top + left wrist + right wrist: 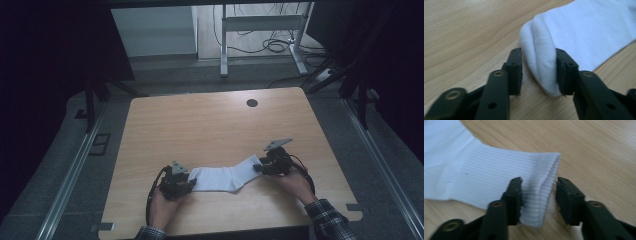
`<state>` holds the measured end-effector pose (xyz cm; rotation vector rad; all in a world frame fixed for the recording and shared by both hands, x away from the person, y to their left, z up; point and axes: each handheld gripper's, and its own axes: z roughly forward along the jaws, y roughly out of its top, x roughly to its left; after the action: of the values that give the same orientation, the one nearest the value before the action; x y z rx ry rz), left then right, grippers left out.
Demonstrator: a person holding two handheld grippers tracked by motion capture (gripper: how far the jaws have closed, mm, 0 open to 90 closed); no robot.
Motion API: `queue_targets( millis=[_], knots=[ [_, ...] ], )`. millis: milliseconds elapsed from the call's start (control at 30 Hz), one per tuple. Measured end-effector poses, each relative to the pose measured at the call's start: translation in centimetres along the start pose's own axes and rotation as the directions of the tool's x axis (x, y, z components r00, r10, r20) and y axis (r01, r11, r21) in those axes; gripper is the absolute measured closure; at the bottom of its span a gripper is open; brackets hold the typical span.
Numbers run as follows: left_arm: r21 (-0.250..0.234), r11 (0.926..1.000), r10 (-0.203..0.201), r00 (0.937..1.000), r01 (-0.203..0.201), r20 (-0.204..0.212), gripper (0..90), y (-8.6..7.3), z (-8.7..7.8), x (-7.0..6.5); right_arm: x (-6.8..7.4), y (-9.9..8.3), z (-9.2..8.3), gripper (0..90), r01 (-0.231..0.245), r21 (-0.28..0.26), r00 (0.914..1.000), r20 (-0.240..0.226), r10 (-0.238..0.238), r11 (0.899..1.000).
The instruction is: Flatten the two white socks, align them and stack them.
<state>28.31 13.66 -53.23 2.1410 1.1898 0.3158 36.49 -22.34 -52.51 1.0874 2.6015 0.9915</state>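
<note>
On the near half of the wooden table [210,125], a white sock [225,177] lies flat, stretched crosswise between the two hand-held tools. The left gripper [186,181] sits at the toe end of the sock, low over the tabletop. In the left gripper view its jaws stand partly apart with the rounded toe [541,62] between them — the right-hand pad touches the fabric, while the left-hand pad stands just beside it with a narrow strip of wood visible in the gap; no clamping is evident. The right gripper [262,166] sits at the opposite end, at the ribbed cuff [541,195]. In the right gripper view its jaws are likewise partly apart: the left-hand pad rests on top of the ribbing near the cuff edge, and the right-hand pad stands clear of the sock over bare wood. The cuff edge lies between the two pads — not pinched. Each gripper is held by a hand [162,207] entering from the near edge
</note>
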Motion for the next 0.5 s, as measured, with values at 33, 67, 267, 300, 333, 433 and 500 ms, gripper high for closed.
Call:
queue_targets(
  millis=[33, 67, 267, 300, 333, 433, 500],
  knots=[
    [0.0, 1.0, 0.0, 1.0, 0.0, 0.0, 65.2, 0.0, 0.0, 0.0, 0.0, 0.0, 0.0, 62.5, -0.005, 0.0, 0.9999, -0.016, 0.005, 1.0],
    [0.0, 1.0, -0.002, 0.9999, 0.002, 0.01, 65.2, 0.0, 0.0, 0.1, 0.0, 0.0, 0.0, 62.5, -0.005, 0.0, 0.9999, -0.016, 0.005, 1.0],
    [0.014, 0.9997, 0.02, 0.9997, -0.02, 0.015, 81.1, 0.5, 0.1, -0.2, 0.6, 0.3, -0.2, 76.0, -0.008, 0.025, 0.9999, -0.011, 0.008, 1.0],
    [0.014, 0.9996, 0.025, 0.9996, -0.025, 0.011, 81.3, 0.6, 0.1, -0.2, 0.7, 0.3, -0.2, 76.4, -0.007, 0.022, 1.0, -0.006, 0.007, 1.0],
    [0.013, 0.9996, 0.026, 0.9996, -0.026, 0.009, 81.5, 0.7, 0.2, -0.1, 0.8, 0.2, -0.3, 76.7, -0.003, 0.02, 1.0, -0.003, 0.004, 1.0],
    [0.006, 0.9996, 0.029, 0.9996, -0.029, 0.004, 81.6, 1.1, 0.1, 0.1, 1.0, 0.3, -0.5, 77.1, 0.008, 0.017, 1.0, 0.002, -0.008, 1.0],
    [-0.017, 0.9993, 0.034, 0.9994, -0.034, -0.006, 81.6, 2.0, -0.3, 0.4, 1.2, 0.8, -1.3, 77.3, 0.014, -0.011, 0.9999, 0.007, -0.014, 1.0]
  ],
)
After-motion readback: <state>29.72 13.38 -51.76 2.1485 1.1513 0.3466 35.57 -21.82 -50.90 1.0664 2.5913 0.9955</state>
